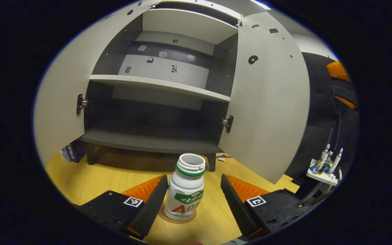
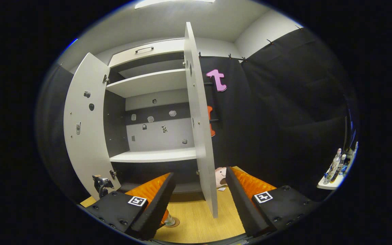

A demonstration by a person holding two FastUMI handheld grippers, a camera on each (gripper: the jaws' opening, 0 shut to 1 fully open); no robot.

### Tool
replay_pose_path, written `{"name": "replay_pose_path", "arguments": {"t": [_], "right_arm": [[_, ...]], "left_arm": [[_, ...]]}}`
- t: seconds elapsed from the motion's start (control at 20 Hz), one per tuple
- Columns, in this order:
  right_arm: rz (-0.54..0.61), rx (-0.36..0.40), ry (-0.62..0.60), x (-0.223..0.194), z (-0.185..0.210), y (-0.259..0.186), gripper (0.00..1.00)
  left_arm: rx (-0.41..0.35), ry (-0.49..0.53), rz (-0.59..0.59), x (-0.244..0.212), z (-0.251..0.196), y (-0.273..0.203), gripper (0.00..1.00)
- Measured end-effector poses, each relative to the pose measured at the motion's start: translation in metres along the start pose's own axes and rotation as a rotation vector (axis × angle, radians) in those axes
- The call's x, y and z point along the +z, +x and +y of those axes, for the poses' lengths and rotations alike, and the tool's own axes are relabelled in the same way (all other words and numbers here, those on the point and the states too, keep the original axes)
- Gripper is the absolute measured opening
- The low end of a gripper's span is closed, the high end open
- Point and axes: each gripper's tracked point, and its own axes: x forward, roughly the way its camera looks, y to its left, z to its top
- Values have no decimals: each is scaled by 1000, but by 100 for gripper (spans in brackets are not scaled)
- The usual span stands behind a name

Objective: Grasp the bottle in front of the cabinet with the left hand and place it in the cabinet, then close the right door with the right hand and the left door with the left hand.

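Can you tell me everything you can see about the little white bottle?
The bottle is small, white and looks like plastic. It has a green ring under its threaded neck, no cap on, so its mouth is open. A green and red label wraps its front. It stands upright on a round brown mat on the yellow wooden table, in front of the open cabinet. It sits between the left gripper fingers: one finger is right against its side, the other is apart.

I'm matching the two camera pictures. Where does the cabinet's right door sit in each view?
Left gripper view: the right door fills the right of centre, swung open, behind the bottle.
Right gripper view: the right door stands edge-on at centre, above the right gripper.
Shared landmark: the middle shelf.
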Motion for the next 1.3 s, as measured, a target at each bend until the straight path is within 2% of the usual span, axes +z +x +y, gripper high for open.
{"name": "replay_pose_path", "arguments": {"t": [0.1,0.35,0.45,0.55,0.65,1.0,1.15,1.3], "right_arm": [[-2,5,0,1,0,0,98],[11,24,-22,-3,-7,0,98],[9,30,-29,-2,-8,-1,98],[9,48,-29,-3,-5,0,98],[18,92,-27,-6,6,1,98],[34,190,15,-20,42,19,98],[46,217,21,-26,53,23,98],[50,223,8,-30,57,21,98]], "left_arm": [[44,-4,31,-21,11,8,95],[75,-42,60,-47,18,14,94],[100,-17,64,-43,21,8,76],[84,7,47,-24,16,-2,71],[83,26,11,8,15,-15,71],[175,-7,-179,163,50,-75,70],[214,-10,-182,218,64,-79,70],[224,5,-254,288,74,-73,70]]}}
